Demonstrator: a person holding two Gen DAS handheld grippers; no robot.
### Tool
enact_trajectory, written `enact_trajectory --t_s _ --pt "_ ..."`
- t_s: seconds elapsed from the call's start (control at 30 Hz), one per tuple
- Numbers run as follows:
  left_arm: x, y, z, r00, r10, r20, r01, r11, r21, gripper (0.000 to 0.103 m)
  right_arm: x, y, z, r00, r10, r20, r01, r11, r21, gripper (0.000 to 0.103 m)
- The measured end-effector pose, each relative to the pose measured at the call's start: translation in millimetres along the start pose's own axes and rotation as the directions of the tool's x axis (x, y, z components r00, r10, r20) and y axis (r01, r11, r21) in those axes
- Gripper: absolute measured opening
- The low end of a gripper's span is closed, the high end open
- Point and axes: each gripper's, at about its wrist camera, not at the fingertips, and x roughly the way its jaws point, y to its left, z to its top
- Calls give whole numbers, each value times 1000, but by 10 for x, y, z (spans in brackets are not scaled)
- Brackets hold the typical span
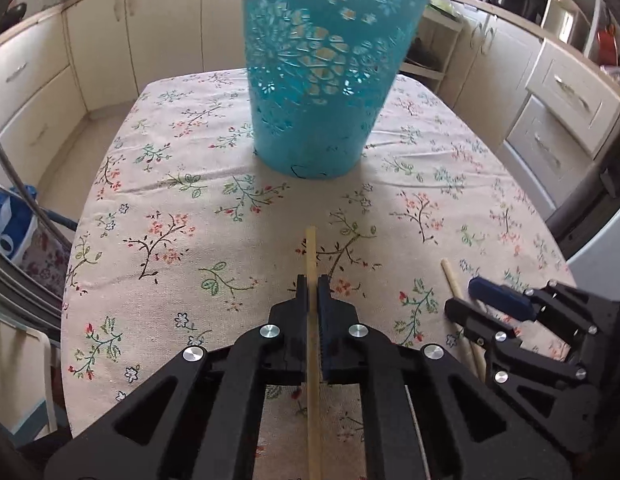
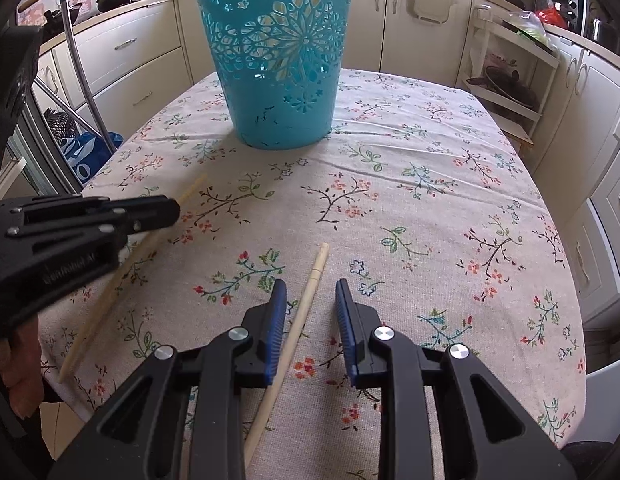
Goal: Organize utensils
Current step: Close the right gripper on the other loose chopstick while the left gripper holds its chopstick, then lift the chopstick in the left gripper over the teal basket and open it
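A teal cut-out basket stands upright on the floral tablecloth at the far middle; it also shows in the right wrist view. My left gripper is shut on a pale wooden chopstick that runs between its fingers, low over the cloth. My right gripper is open, its jaws on either side of a second chopstick that lies on the cloth. The left gripper and its chopstick show at the left of the right wrist view. The right gripper shows at the right of the left wrist view.
The table fills the middle, its edges falling off left and right. Cream kitchen cabinets ring the room. A blue bag and metal chair frame stand at the left. An open shelf unit stands at the right.
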Motion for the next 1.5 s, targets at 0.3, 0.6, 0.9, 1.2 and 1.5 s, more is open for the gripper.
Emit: enact_trajectory --t_s 0.3,0.6,0.9,1.2,1.5 --pt "148 225 0 988 -126 -85 114 985 -130 6 -3 -14 -13 1000 19 9 -19 1000 6 28" --pt "134 117 20 995 -58 -80 54 997 -49 19 -3 2 -13 999 33 11 -33 999 11 46" --pt "166 -190 3 994 90 -61 -79 982 173 14 -17 166 -15 1000 6 13 -5 995 -97 15" --pt "189 -227 37 995 84 -58 -72 978 196 5 17 -69 27 998 68 -5 -67 997 29 10" --pt "63 -146 125 996 -57 -73 65 992 107 4 58 -266 46 983 182 -8 -178 969 169 6"
